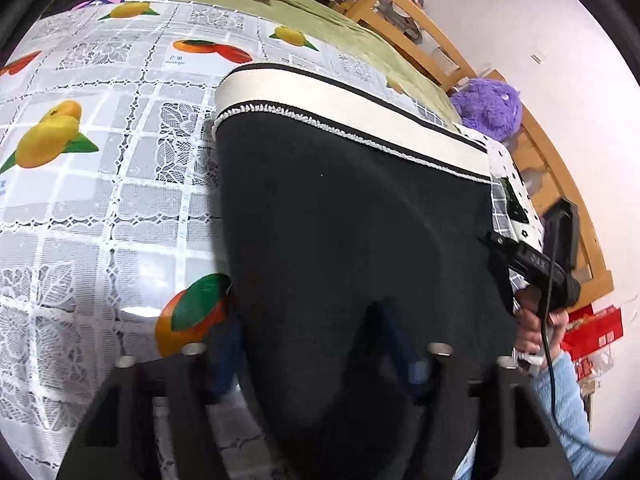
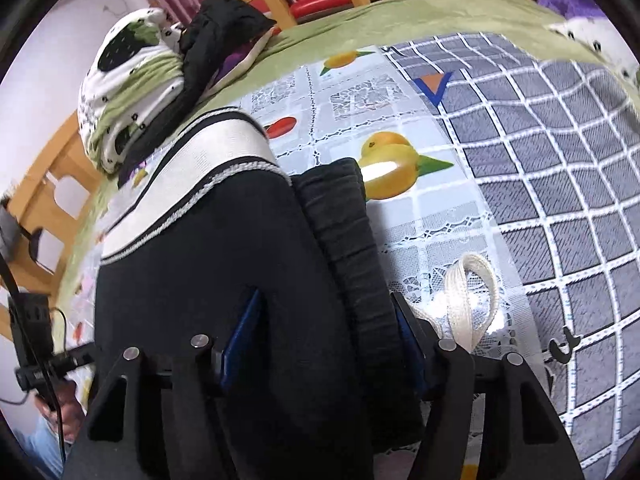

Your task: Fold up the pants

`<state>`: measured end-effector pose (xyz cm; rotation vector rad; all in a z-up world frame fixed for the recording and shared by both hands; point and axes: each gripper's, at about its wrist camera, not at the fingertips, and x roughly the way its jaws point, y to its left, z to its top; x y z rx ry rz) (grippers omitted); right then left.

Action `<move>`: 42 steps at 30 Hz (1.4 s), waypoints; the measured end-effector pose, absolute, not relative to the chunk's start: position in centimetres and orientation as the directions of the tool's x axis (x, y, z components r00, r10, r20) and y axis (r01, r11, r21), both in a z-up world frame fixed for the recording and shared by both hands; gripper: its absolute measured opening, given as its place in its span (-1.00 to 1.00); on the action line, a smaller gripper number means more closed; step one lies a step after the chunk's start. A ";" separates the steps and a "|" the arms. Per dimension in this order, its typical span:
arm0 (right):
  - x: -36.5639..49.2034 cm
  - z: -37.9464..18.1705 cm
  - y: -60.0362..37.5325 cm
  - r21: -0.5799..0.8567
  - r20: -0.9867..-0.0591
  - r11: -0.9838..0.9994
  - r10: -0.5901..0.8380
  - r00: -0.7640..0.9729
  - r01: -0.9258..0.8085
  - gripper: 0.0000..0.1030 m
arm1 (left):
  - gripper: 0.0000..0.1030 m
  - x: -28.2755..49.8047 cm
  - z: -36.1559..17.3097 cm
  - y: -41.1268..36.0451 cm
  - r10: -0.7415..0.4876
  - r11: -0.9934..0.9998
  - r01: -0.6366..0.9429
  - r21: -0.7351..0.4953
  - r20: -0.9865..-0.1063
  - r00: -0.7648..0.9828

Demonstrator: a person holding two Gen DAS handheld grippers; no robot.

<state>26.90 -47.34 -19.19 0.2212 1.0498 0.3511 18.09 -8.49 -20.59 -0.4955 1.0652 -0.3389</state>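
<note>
The black pants (image 1: 352, 220) with a white side stripe (image 1: 340, 104) lie on the fruit-print lace tablecloth (image 1: 100, 200). My left gripper (image 1: 312, 344) is shut on the pants' near edge, with black cloth draped between and over its blue-padded fingers (image 1: 400, 344). In the right wrist view my right gripper (image 2: 324, 340) is shut on the pants (image 2: 224, 248) at the ribbed black waistband (image 2: 348, 248). A white drawstring (image 2: 468, 292) loops out beside the right finger. The right gripper also shows in the left wrist view (image 1: 532, 272), at the pants' right edge.
A grey checked cloth (image 2: 560, 200) covers the right of the bed. A bundle of white and green bedding (image 2: 132, 88) and a black garment (image 2: 216, 36) lie at the far left. A purple plush (image 1: 488, 108) sits by the wooden rail (image 1: 424, 40).
</note>
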 end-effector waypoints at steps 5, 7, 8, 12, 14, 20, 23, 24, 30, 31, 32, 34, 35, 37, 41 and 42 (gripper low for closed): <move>26.0 -17.3 -48.0 0.376 -0.778 0.914 0.402 0.483 -0.154 -0.48 | -0.76 18.9 -18.3 -7.8 -0.527 0.824 0.080 -0.561 -0.706 0.474; 25.2 -16.2 -47.8 0.428 -0.759 0.896 0.425 0.493 -0.115 -0.52 | -0.77 19.2 -16.8 -6.9 -0.515 0.838 0.116 -0.534 -0.702 0.493; 24.8 -16.0 -47.5 0.421 -0.765 0.901 0.416 0.492 -0.107 -0.53 | -0.79 19.2 -15.9 -6.0 -0.508 0.844 0.131 -0.520 -0.699 0.503; 22.0 -14.5 -42.6 0.411 -0.763 0.904 0.412 0.499 -0.119 -0.57 | -0.79 18.7 -14.0 -0.6 -0.469 0.861 0.090 -0.500 -0.713 0.521; 20.7 -14.3 -40.1 0.440 -0.747 0.888 0.444 0.495 -0.133 -0.58 | -0.79 17.9 -13.5 2.4 -0.423 0.884 0.063 -0.463 -0.735 0.530; 18.4 -15.6 -30.1 0.534 -0.697 0.831 0.538 0.475 -0.157 -0.58 | -0.79 14.8 -12.9 11.1 -0.286 0.930 -0.035 -0.366 -0.779 0.558; 18.0 -16.2 -26.5 0.537 -0.679 0.826 0.542 0.495 -0.169 -0.56 | -0.78 14.6 -13.9 12.6 -0.264 0.929 -0.073 -0.362 -0.788 0.556; 18.1 -16.7 -25.7 0.505 -0.694 0.846 0.516 0.501 -0.171 -0.53 | -0.76 14.7 -14.8 12.8 -0.272 0.925 -0.078 -0.371 -0.793 0.545; 18.6 -17.0 -25.8 0.358 -0.800 0.914 0.405 0.443 -0.191 -0.32 | -0.17 14.7 -16.6 10.6 -0.127 0.979 -0.075 -0.187 -0.862 0.491; 18.6 -16.4 -25.8 0.332 -0.806 0.922 0.387 0.449 -0.198 -0.32 | -0.17 14.6 -16.6 10.5 -0.121 0.981 -0.071 -0.178 -0.860 0.496; 18.4 -15.5 -25.8 0.301 -0.805 0.931 0.364 0.469 -0.207 -0.32 | -0.10 14.4 -16.6 10.6 -0.125 0.980 -0.071 -0.184 -0.856 0.502; 18.3 -13.3 -25.1 0.227 -0.776 0.943 0.326 0.540 -0.243 -0.32 | 0.07 14.2 -16.4 11.3 -0.150 0.973 -0.077 -0.218 -0.847 0.510; 18.5 -12.5 -24.5 0.206 -0.754 0.940 0.330 0.567 -0.273 -0.26 | 0.09 14.0 -16.3 11.7 -0.163 0.968 -0.083 -0.238 -0.841 0.516; 19.9 -12.0 -23.4 0.192 -0.743 0.935 0.337 0.578 -0.299 -0.19 | 0.09 13.8 -15.9 12.2 -0.175 0.961 -0.094 -0.261 -0.833 0.525; 24.1 -14.0 -21.4 0.226 -0.765 0.932 0.350 0.541 -0.283 -0.29 | 0.09 13.4 -15.3 13.1 -0.157 0.959 -0.115 -0.258 -0.825 0.543; 25.4 -15.2 -20.6 0.234 -0.787 0.927 0.357 0.503 -0.292 -0.36 | 0.09 13.3 -15.1 13.3 -0.153 0.958 -0.121 -0.260 -0.822 0.549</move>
